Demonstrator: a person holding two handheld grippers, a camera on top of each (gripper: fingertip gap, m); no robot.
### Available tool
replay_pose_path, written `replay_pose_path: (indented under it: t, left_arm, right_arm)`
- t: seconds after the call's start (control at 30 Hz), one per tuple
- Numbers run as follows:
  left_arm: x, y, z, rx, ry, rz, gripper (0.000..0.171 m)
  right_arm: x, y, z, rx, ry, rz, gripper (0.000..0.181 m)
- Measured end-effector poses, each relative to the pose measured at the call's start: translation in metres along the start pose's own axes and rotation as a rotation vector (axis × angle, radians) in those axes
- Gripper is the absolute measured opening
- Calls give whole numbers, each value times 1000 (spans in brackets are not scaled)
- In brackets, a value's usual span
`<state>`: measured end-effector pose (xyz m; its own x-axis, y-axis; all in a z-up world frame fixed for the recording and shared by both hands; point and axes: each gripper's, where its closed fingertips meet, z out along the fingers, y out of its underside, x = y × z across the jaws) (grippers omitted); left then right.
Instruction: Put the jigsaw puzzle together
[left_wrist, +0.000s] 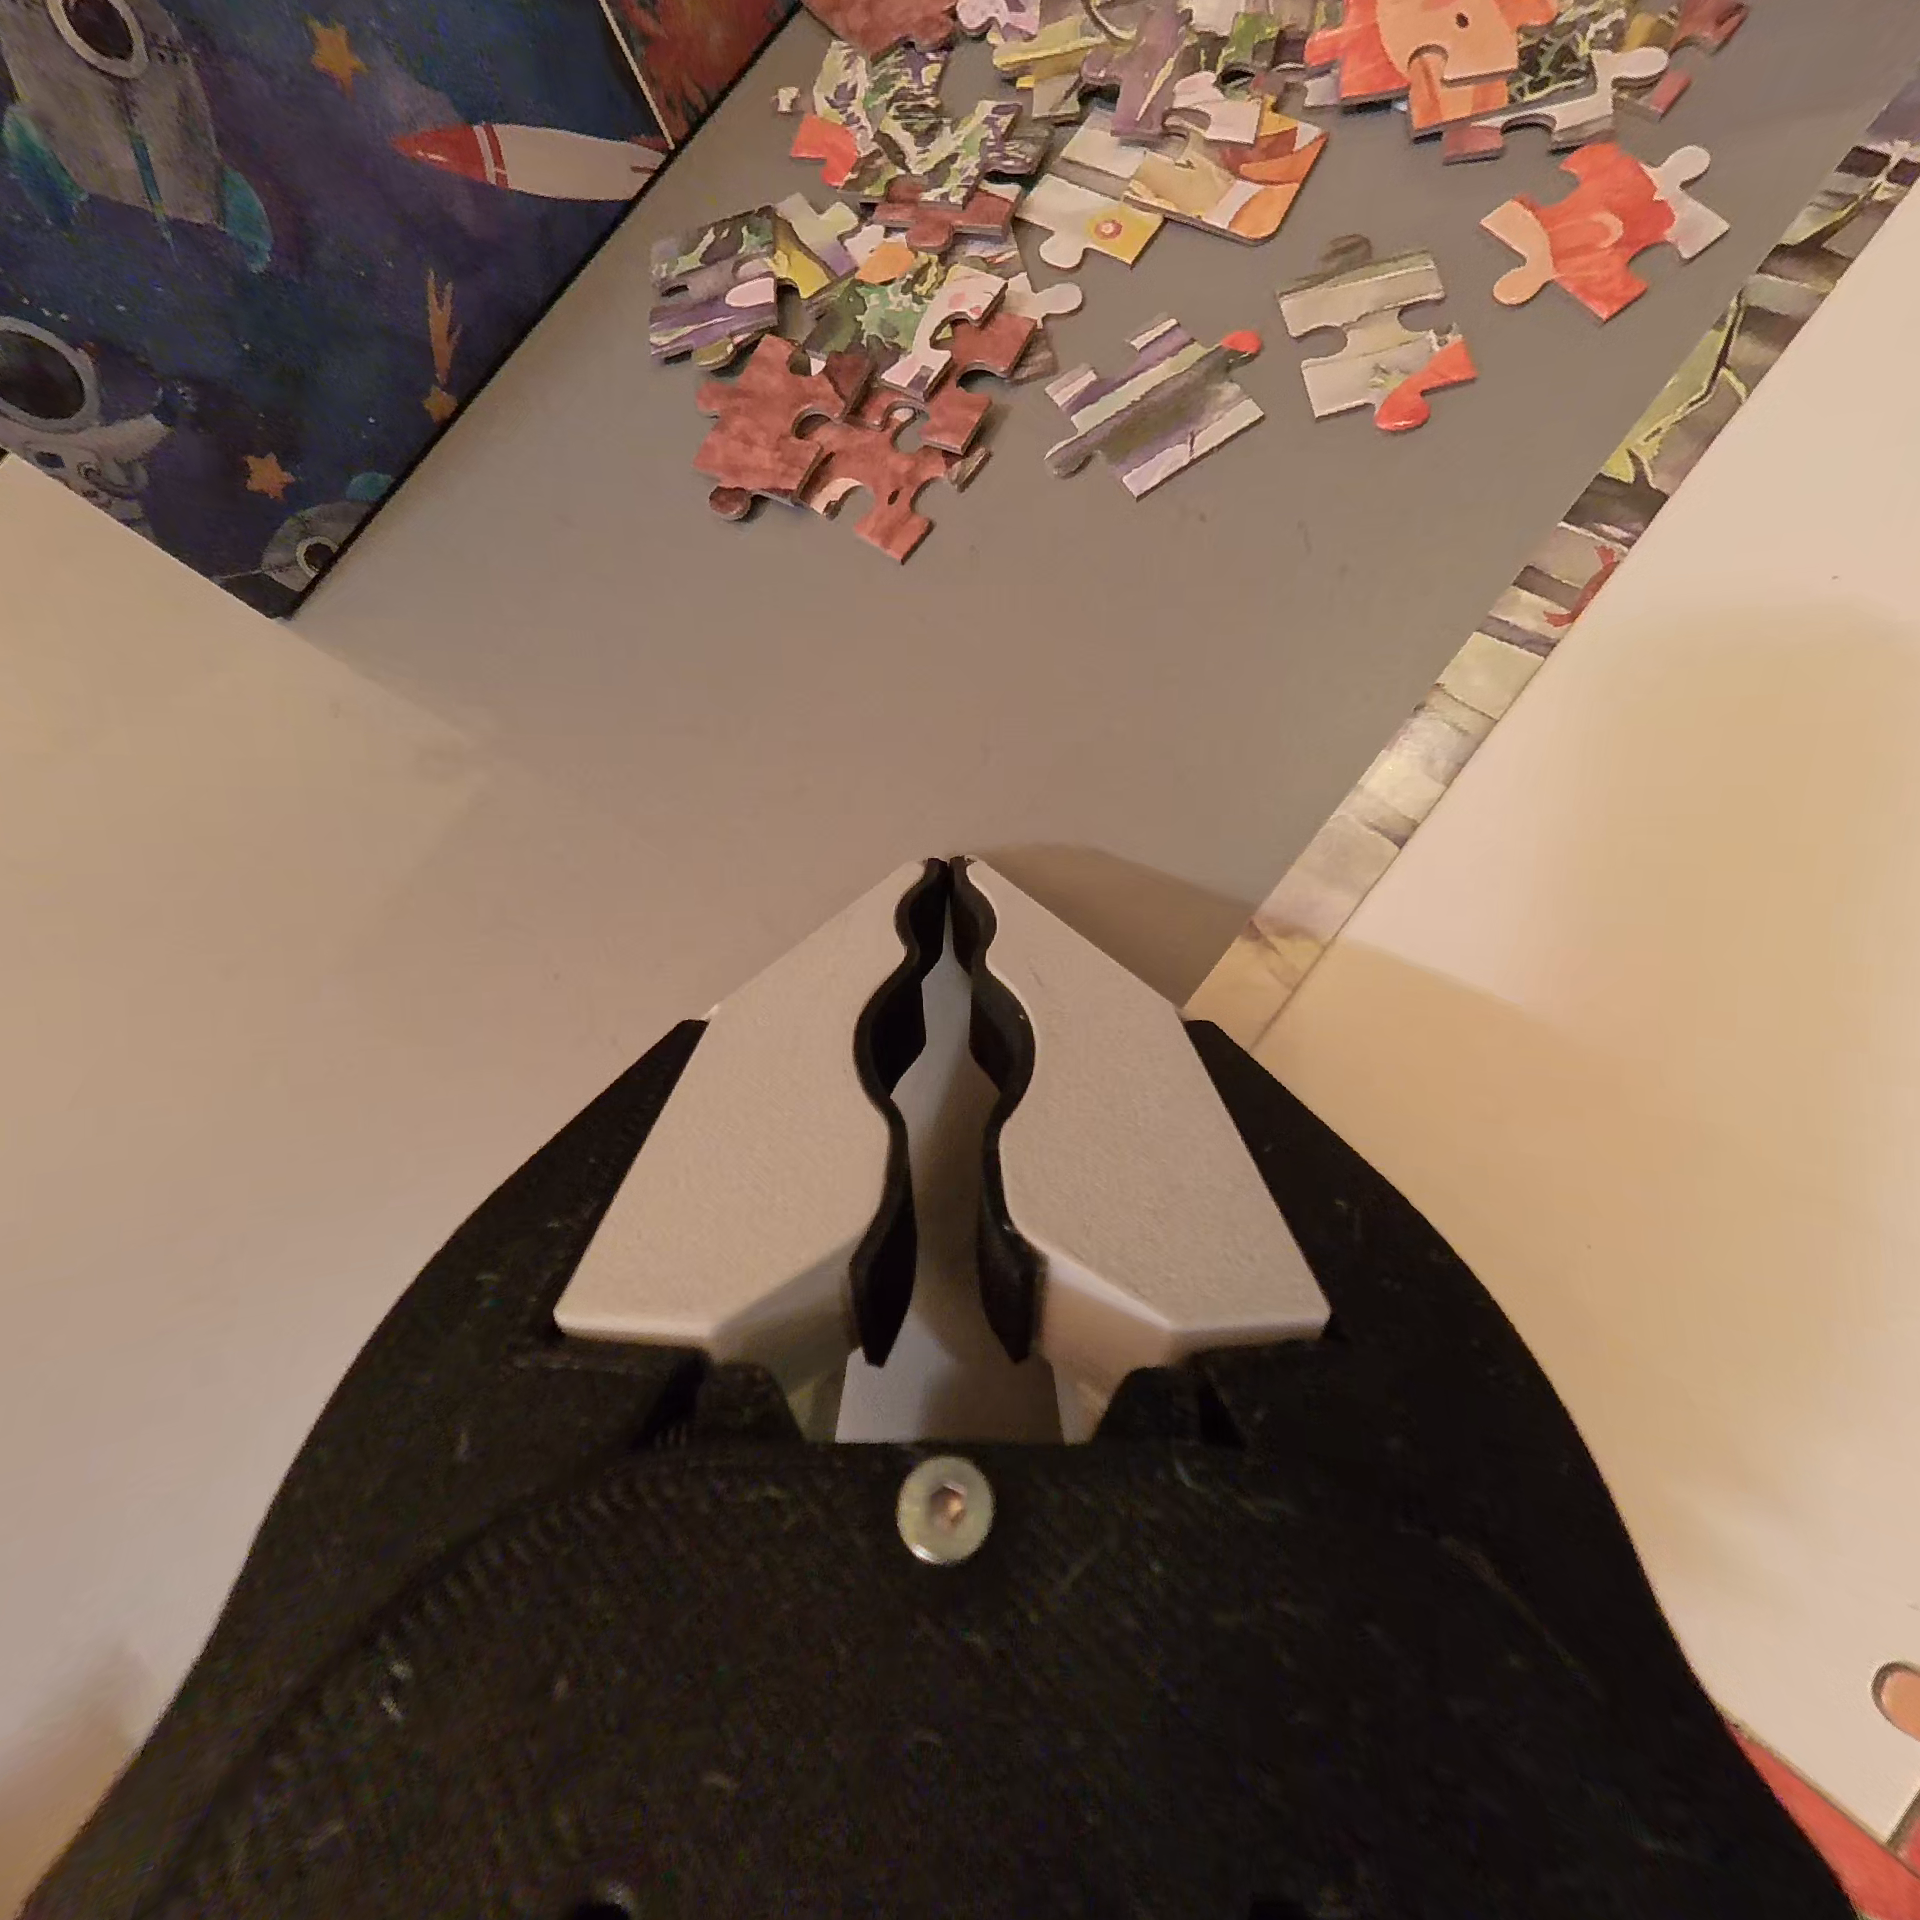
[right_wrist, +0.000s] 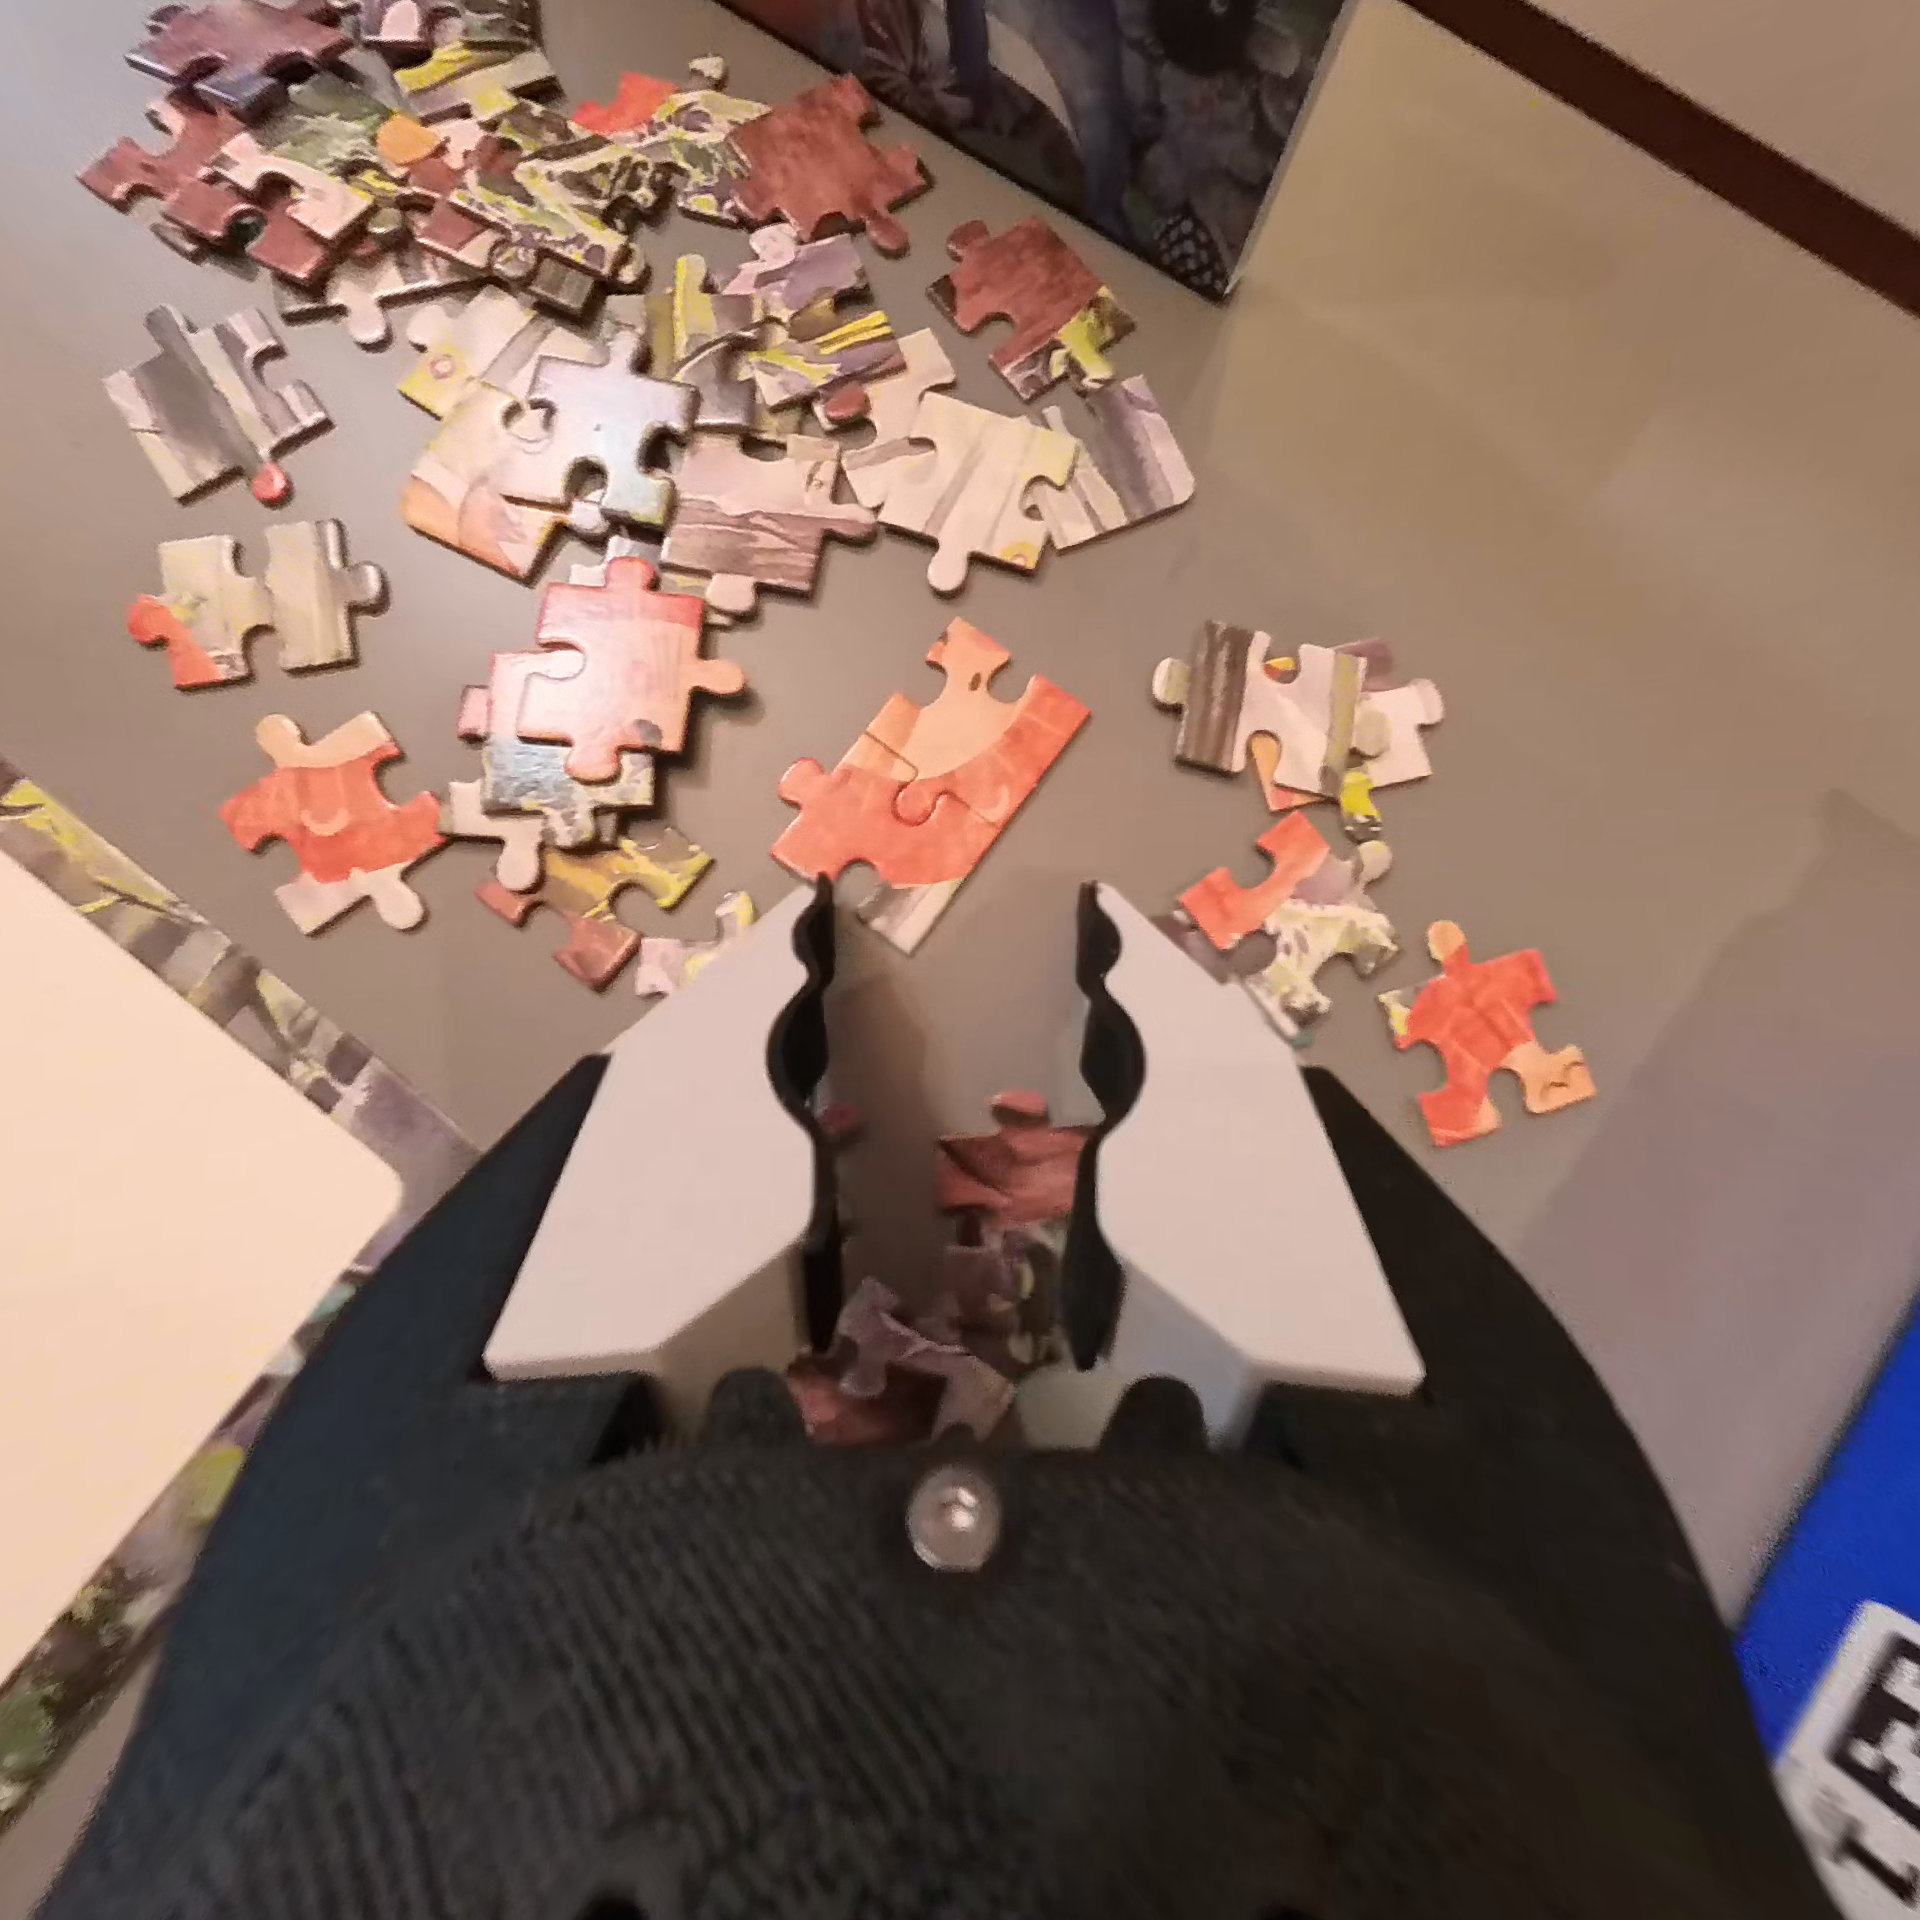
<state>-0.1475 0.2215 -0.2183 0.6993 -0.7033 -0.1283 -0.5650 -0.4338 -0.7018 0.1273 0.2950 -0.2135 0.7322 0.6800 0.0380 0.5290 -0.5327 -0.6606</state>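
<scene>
Loose jigsaw pieces (left_wrist: 1039, 239) lie in a heap on the grey table, far ahead in the left wrist view. My left gripper (left_wrist: 951, 864) is shut and empty, low over the table near the puzzle frame (left_wrist: 1455, 717), whose white board has a painted border. In the right wrist view the pieces (right_wrist: 623, 416) spread ahead and to the left. My right gripper (right_wrist: 956, 899) is open just short of a joined pair of orange pieces (right_wrist: 935, 769). Maroon and purple pieces (right_wrist: 997, 1236) lie under it between the fingers. The frame's corner (right_wrist: 156, 1247) is at the left.
A dark blue puzzle box with rockets (left_wrist: 260, 260) stands at the far left, and it also shows in the right wrist view (right_wrist: 1122, 114) at the back. A white sheet (left_wrist: 208, 935) lies left. A blue card with a black-and-white marker (right_wrist: 1849, 1662) lies at lower right. The left gripper's tips are roughly 30 centimeters from the right gripper's.
</scene>
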Motion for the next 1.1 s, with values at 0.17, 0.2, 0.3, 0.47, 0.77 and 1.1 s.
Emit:
replay_pose_path:
  t: [0.17, 0.2, 0.3, 0.47, 0.77, 1.1]
  left_arm:
    - [0, 0, 0, 0, -2, 3, 1]
    - [0, 0, 0, 0, -2, 3, 1]
    - [0, 0, 0, 0, -1, 1, 1]
    - [0, 0, 0, 0, -4, 5, 1]
    - [0, 0, 0, -2, 3, -3, 1]
    - [1, -1, 1, -1, -14, 22, 1]
  right_arm:
    - [-30, -3, -1, 10, -179, 69, 41]
    - [-40, -6, -2, 24, -249, 88, 42]
    - [-52, -21, -10, 106, -350, 113, 44]
    - [-19, -18, -7, 117, -179, 72, 45]
    - [-19, -39, 12, 100, -253, -144, 68]
    - [-10, -20, 21, 67, -208, -174, 66]
